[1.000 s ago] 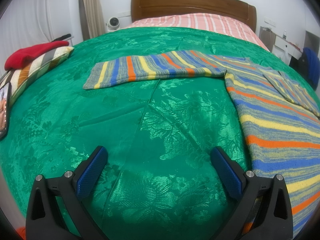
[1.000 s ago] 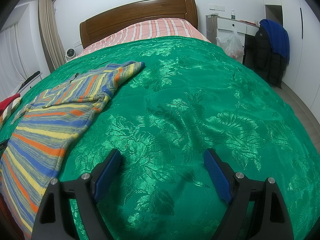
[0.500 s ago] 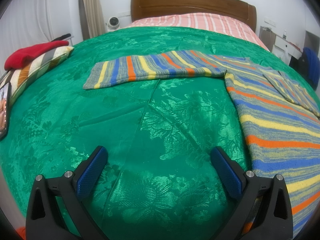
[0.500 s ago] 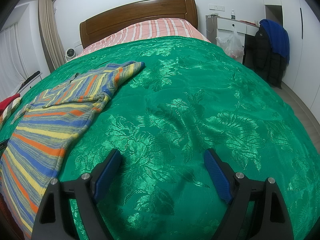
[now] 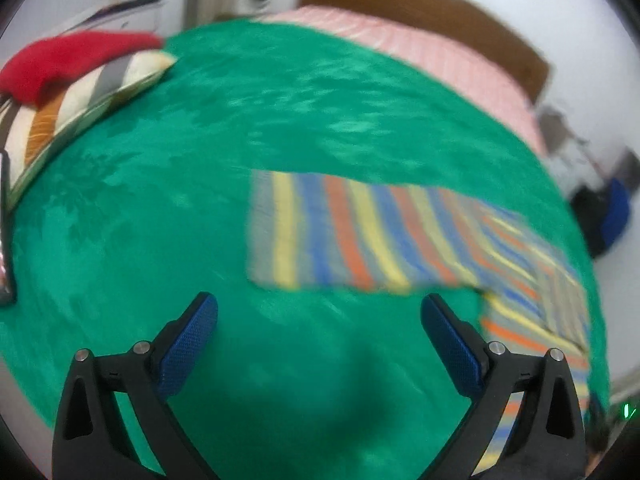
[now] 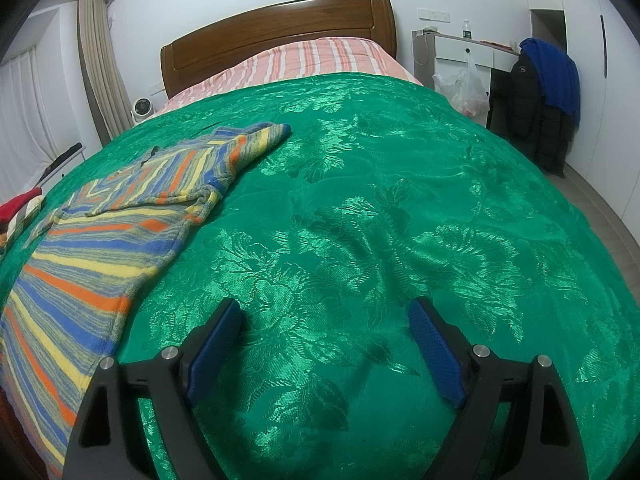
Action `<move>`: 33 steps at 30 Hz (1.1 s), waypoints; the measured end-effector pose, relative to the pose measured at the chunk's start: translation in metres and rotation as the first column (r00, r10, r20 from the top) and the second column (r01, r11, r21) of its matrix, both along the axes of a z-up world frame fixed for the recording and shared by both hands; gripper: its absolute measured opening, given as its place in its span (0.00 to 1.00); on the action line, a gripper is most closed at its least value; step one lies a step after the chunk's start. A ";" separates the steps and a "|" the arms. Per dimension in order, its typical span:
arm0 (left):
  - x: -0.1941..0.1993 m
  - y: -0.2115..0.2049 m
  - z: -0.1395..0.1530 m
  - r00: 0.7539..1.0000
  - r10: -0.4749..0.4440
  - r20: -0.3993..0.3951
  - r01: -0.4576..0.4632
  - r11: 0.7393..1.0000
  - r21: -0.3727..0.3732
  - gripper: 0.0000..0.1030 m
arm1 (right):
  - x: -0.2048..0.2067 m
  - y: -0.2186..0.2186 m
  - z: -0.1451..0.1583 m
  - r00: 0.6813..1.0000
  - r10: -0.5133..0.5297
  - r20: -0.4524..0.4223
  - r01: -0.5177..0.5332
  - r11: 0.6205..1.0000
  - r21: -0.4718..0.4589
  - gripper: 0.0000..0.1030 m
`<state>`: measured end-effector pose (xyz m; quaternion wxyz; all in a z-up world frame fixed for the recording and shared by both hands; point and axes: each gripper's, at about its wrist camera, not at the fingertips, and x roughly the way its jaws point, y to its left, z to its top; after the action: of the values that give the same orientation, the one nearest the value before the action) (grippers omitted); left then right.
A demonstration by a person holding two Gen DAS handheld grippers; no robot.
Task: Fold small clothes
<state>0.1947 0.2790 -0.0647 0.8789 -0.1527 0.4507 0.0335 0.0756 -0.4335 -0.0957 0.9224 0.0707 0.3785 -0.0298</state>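
Observation:
A striped knit sweater in blue, yellow, orange and grey lies flat on the green bedspread (image 5: 280, 120). In the blurred left wrist view its left sleeve (image 5: 352, 236) stretches straight out, just beyond my left gripper (image 5: 320, 308), which is open and empty above the bedspread. In the right wrist view the sweater body (image 6: 92, 256) lies at the left with the other sleeve (image 6: 224, 152) folded across it. My right gripper (image 6: 324, 316) is open and empty over bare bedspread (image 6: 400, 200), to the right of the sweater.
A striped pillow (image 5: 76, 104) with a red garment (image 5: 68, 60) on it lies at the left bed edge. A dark phone-like object (image 5: 5, 236) lies beside it. A wooden headboard (image 6: 276, 36), a desk (image 6: 464, 46) and hanging coats (image 6: 544, 92) stand beyond.
My left gripper has swung forward and left toward the outstretched sleeve, which now lies close in front of it; the view is motion-blurred. The right gripper has not moved.

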 end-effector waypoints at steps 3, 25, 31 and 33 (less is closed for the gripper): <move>0.039 0.015 -0.018 0.994 0.021 -0.103 -0.021 1.000 0.000 0.84 | 0.000 0.001 0.000 1.000 0.000 0.000 0.000 1.000 -0.001 0.83; 0.058 -0.298 0.113 0.819 -0.540 0.193 0.487 0.833 0.263 0.04 | 0.000 -0.002 0.000 1.000 0.005 -0.007 -0.005 1.000 -0.011 0.84; 0.048 -0.370 0.033 0.764 -0.644 0.030 0.636 0.761 0.125 0.57 | 0.001 -0.003 0.000 1.000 0.005 -0.007 -0.006 1.000 -0.011 0.84; 0.036 -0.365 0.028 0.752 -0.658 0.045 0.656 0.753 0.046 0.57 | 0.001 -0.003 0.000 1.000 0.006 -0.007 -0.006 1.000 -0.010 0.84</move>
<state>0.2310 -0.0856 -0.0368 0.8495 0.0262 0.4493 -0.2755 0.0762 -0.4364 -0.0961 0.9216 0.0647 0.3816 -0.0294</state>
